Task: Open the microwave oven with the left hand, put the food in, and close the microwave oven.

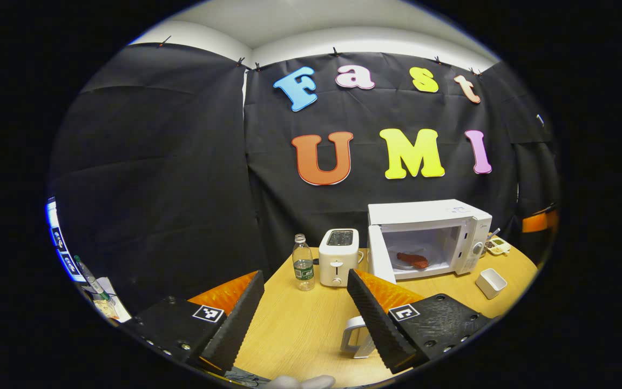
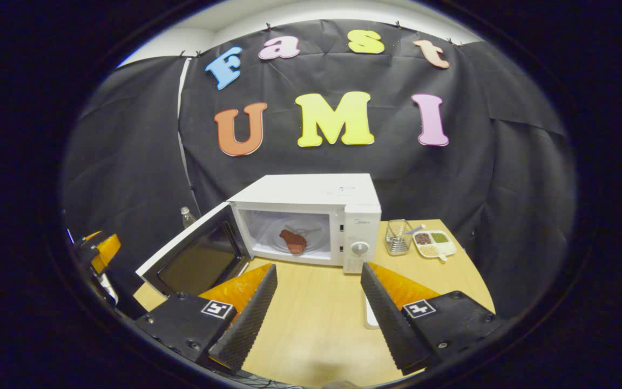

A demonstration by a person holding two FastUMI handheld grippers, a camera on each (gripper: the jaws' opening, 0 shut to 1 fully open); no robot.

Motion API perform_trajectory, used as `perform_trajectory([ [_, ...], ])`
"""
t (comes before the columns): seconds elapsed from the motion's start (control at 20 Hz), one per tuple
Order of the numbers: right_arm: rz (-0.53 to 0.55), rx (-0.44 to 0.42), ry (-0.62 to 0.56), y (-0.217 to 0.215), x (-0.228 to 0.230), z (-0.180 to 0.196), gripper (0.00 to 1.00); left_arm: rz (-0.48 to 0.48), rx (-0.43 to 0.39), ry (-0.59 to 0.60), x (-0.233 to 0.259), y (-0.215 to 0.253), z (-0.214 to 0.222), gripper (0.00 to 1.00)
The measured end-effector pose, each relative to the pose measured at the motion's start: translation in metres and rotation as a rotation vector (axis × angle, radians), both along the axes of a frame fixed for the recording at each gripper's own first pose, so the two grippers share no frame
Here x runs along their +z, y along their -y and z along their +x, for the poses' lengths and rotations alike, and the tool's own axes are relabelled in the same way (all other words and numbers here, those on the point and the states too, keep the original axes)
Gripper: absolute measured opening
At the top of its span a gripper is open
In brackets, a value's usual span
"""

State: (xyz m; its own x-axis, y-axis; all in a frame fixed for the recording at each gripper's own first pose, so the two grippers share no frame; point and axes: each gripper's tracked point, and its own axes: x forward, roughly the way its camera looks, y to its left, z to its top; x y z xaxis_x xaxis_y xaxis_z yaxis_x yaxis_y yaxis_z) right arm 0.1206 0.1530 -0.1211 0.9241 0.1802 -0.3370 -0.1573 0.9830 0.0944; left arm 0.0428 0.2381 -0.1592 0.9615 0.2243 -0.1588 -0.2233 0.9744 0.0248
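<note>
I note a small logo on the microwave oven (image 2: 311, 216) control panel and a green label on the water bottle (image 1: 303, 263); neither can be made out. Square coded tags sit on both tools. My left hand-held gripper (image 1: 304, 308) hovers above the tabletop (image 1: 300, 324), fingers spread wide, nothing between them, with a white handled object (image 1: 355, 337) beneath its right finger. My right hand-held gripper (image 2: 316, 302) is likewise spread and empty, facing the oven. The door (image 2: 195, 259) stands open. The food (image 2: 293, 241), a reddish piece, lies inside the cavity. A toaster (image 1: 338, 256) stands beside the bottle.
</note>
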Motion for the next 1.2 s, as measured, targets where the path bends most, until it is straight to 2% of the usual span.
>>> perform_trajectory([
  [0.1, -0.001, -0.026, -0.004, 0.017, 0.013, -0.016, 0.99, 0.001, 0.012, -0.006, -0.01, -0.008, 0.003, 0.95],
  [0.15, -0.01, -0.024, -0.01, 0.018, 0.015, -0.025, 0.9, -0.008, 0.015, -0.008, -0.016, -0.009, 0.005, 0.95],
  [0.3, -0.027, -0.039, 0.009, 0.028, 0.033, -0.042, 0.9, -0.016, 0.023, -0.019, -0.031, -0.012, 0.008, 0.95],
  [0.35, -0.024, -0.036, 0.021, 0.028, 0.038, -0.046, 0.99, -0.007, 0.021, -0.017, -0.035, -0.012, 0.009, 0.95],
  [0.4, -0.021, -0.034, 0.029, 0.026, 0.043, -0.05, 0.99, 0.002, 0.014, -0.017, -0.037, -0.012, 0.01, 0.95],
  [0.45, -0.018, -0.029, 0.033, 0.024, 0.044, -0.053, 0.91, 0.013, 0.003, -0.02, -0.041, -0.011, 0.012, 0.95],
  [0.5, -0.017, -0.027, 0.032, 0.023, 0.045, -0.055, 0.99, 0.019, 0.001, -0.027, -0.046, -0.011, 0.011, 0.95],
  [0.55, -0.015, -0.024, 0.03, 0.022, 0.045, -0.058, 0.99, 0.019, -0.007, -0.031, -0.048, -0.01, 0.011, 0.88],
  [0.6, -0.013, -0.023, 0.031, 0.021, 0.045, -0.061, 0.91, 0.016, -0.021, -0.032, -0.049, -0.008, 0.011, 0.95],
  [0.65, -0.012, -0.022, 0.029, 0.022, 0.046, -0.063, 0.91, 0.015, -0.023, -0.038, -0.053, -0.008, 0.01, 0.93],
  [0.7, -0.01, -0.021, 0.022, 0.022, 0.045, -0.065, 0.99, 0.01, -0.049, -0.04, -0.056, -0.005, 0.013, 0.91],
  [0.75, -0.003, -0.019, 0.019, 0.021, 0.043, -0.067, 0.99, 0.008, -0.067, -0.039, -0.056, -0.002, 0.011, 0.71],
  [0.8, -0.002, -0.017, 0.015, 0.02, 0.044, -0.068, 0.91, 0.007, -0.076, -0.037, -0.055, -0.001, 0.01, 0.51],
  [0.85, -0.003, -0.017, 0.015, 0.021, 0.043, -0.068, 0.99, 0.014, -0.065, -0.026, -0.055, -0.006, 0.012, 0.31],
  [0.9, -0.003, -0.018, 0.012, 0.021, 0.043, -0.069, 0.91, 0.024, -0.041, -0.015, -0.054, -0.012, 0.014, 0.16],
  [0.95, -0.001, -0.02, 0.006, 0.023, 0.04, -0.071, 0.91, 0.021, -0.03, -0.013, -0.056, -0.016, 0.016, 0.08],
  [1.0, 0.001, -0.023, -0.001, 0.024, 0.037, -0.072, 0.99, 0.009, -0.036, -0.012, -0.059, -0.015, 0.018, 0.01],
  [1.1, 0.005, -0.028, -0.014, 0.025, 0.035, -0.074, 0.99, 0.01, -0.029, -0.038, -0.07, -0.017, 0.022, 0.0],
  [1.15, 0.006, -0.03, -0.017, 0.026, 0.034, -0.076, 0.91, 0.008, -0.029, -0.047, -0.074, -0.018, 0.023, 0.0],
  [1.2, 0.006, -0.034, -0.019, 0.027, 0.035, -0.076, 0.91, 0.004, -0.033, -0.058, -0.077, -0.018, 0.023, 0.0],
])
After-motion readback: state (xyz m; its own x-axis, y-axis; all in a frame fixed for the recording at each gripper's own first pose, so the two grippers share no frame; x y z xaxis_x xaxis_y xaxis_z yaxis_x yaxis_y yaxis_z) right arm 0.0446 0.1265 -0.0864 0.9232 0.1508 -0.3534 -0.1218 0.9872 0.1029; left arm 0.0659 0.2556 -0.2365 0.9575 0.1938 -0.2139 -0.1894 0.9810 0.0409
